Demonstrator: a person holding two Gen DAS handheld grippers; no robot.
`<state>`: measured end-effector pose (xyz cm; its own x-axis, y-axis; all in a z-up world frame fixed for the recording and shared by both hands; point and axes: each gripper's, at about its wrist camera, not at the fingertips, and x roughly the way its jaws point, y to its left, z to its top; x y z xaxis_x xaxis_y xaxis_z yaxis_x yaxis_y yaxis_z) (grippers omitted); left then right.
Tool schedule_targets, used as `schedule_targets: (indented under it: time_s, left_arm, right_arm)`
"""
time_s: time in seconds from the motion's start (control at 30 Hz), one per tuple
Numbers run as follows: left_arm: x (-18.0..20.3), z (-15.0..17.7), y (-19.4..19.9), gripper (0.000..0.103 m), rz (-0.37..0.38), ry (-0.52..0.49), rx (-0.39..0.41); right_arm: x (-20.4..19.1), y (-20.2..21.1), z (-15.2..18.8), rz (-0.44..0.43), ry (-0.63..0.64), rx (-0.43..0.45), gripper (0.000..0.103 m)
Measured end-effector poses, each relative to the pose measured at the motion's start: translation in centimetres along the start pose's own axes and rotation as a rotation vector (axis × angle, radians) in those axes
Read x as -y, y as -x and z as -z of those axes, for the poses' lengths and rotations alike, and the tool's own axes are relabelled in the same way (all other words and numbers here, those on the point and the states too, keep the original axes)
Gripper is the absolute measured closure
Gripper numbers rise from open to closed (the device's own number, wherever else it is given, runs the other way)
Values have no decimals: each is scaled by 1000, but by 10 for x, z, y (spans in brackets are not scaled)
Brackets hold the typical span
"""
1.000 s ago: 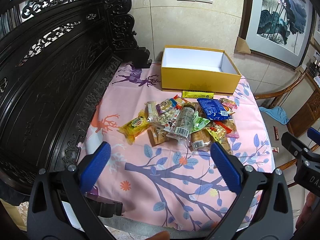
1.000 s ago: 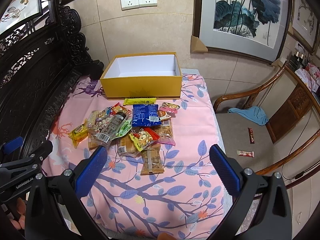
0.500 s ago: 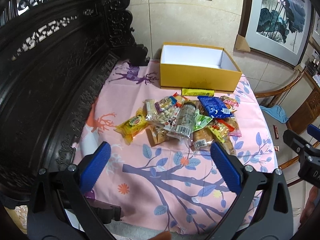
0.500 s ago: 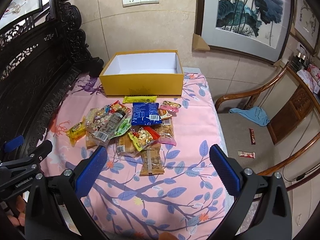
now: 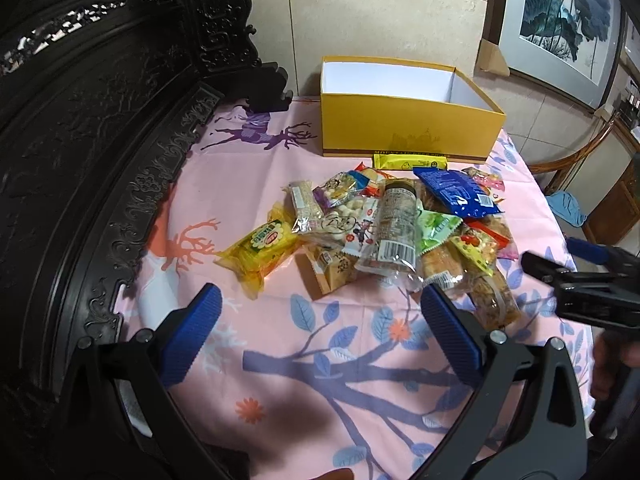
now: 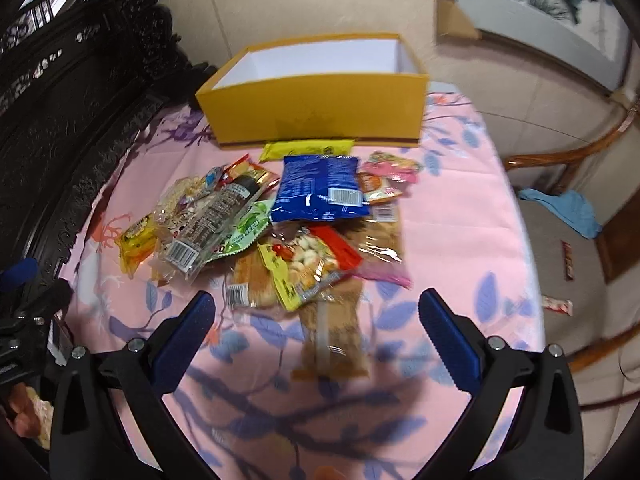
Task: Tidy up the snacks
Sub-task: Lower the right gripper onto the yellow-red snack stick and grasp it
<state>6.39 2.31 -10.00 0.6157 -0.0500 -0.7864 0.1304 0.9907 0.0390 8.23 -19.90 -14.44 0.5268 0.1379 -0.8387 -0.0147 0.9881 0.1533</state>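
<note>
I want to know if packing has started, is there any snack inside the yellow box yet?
No, the yellow box shows only bare white inner walls, and the snacks lie piled on the pink tablecloth in front of it.

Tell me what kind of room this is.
Probably a home sitting or dining room: a carved dark wooden bench back, a framed lotus painting on the tiled wall, and a wooden armchair beside the cloth-covered table.

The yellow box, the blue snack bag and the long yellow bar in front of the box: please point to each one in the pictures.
yellow box (image 5: 404, 130): left wrist view, its front wall.
blue snack bag (image 6: 318, 188): right wrist view, middle of the bag.
long yellow bar (image 5: 410, 160): left wrist view, middle of the wrapper.
</note>
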Motion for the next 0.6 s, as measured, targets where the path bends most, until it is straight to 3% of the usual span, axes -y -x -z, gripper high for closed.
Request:
schedule_targets:
  time_s: [0.2, 0.4, 0.5, 0.57, 0.6]
  left_arm:
    - [1, -7, -29, 2, 4, -15, -12]
    - [8, -8, -55, 2, 27, -23, -51]
    - [12, -9, -64, 2, 35, -30, -66]
    - [16, -11, -67, 2, 38, -42, -61]
    - [19, -13, -69, 2, 45, -45, -60]
  right_arm:
    - [5, -60, -12, -20, 44, -94, 19]
    - [15, -88, -13, -63, 24, -152, 32]
    - [17, -95, -14, -124, 12, -149, 53]
    - [17, -94, -16, -111, 29, -138, 60]
    - [16, -94, -16, -107, 42, -131, 68]
